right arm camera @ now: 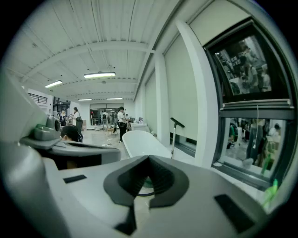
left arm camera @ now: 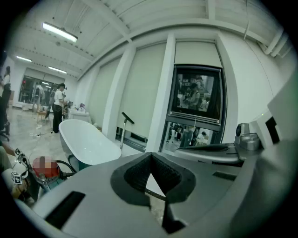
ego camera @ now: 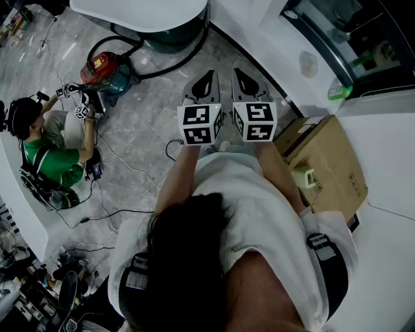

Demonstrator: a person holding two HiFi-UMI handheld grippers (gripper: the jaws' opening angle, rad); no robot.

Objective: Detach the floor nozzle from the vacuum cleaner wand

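While the red vacuum cleaner (ego camera: pixel 100 70) sits on the floor far to my left, beside a seated person in green (ego camera: pixel 52 159), I hold my left gripper (ego camera: pixel 203 83) and right gripper (ego camera: pixel 245 82) side by side, both jaws closed on nothing.

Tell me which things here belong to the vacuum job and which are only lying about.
Job: red vacuum cleaner; its black hose; left gripper and right gripper, both shut, empty.
Lying about: cardboard box; white bathtub; floor cables.
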